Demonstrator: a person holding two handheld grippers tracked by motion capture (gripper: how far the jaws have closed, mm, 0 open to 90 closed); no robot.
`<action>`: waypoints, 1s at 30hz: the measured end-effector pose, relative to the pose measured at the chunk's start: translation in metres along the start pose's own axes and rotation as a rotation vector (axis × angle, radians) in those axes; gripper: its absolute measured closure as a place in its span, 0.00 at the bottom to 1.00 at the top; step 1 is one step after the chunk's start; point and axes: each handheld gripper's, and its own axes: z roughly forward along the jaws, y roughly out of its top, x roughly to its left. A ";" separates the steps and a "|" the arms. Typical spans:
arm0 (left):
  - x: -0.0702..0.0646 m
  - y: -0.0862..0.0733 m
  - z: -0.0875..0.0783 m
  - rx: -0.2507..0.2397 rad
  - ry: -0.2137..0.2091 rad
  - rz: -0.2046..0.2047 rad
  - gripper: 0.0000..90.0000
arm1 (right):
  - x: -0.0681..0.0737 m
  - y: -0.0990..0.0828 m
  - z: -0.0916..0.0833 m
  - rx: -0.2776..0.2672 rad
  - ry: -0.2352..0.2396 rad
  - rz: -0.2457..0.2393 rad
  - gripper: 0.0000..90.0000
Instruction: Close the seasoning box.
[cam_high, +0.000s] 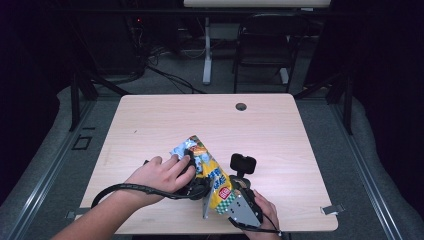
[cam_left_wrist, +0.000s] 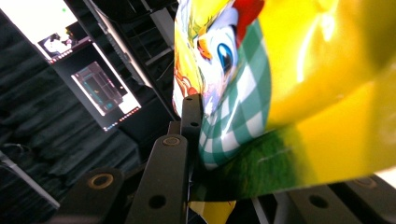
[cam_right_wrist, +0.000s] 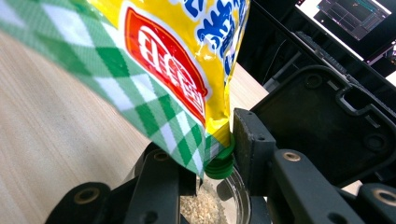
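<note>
Left gripper (cam_high: 196, 179): clamped on the snack bag (cam_high: 210, 172) at mid-length.
Right gripper (cam_high: 235, 192): pinching the bag's near, checked corner (cam_right_wrist: 187, 140).
Bag: held between both, long axis running away over the wooden table (cam_high: 280, 130).
Below: small glass jar (cam_right_wrist: 229, 196), apparently grain inside.

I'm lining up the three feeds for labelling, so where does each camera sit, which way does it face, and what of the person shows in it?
High view: fixed above the person's side, looking forward and down on the table; both forearms, left claw and right claw show.
Left gripper view: rides the left claw, looking along its black jaws at the snack bag.
Right gripper view: rides the right claw, looking across the wooden tabletop; its jaws pinch the bag's edge.
Shared: all three views show the yellow, green-checked snack bag.
</note>
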 end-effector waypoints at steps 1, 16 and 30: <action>-0.001 -0.001 0.001 -0.001 -0.008 -0.006 0.89 | 0.000 0.000 0.000 0.000 -0.002 0.000 0.79; -0.014 -0.010 0.009 -0.040 -0.060 -0.107 0.89 | 0.003 0.002 0.000 0.005 -0.001 -0.024 0.79; -0.030 -0.014 0.019 -0.087 -0.108 -0.232 0.89 | 0.004 0.002 0.000 0.003 0.000 -0.039 0.79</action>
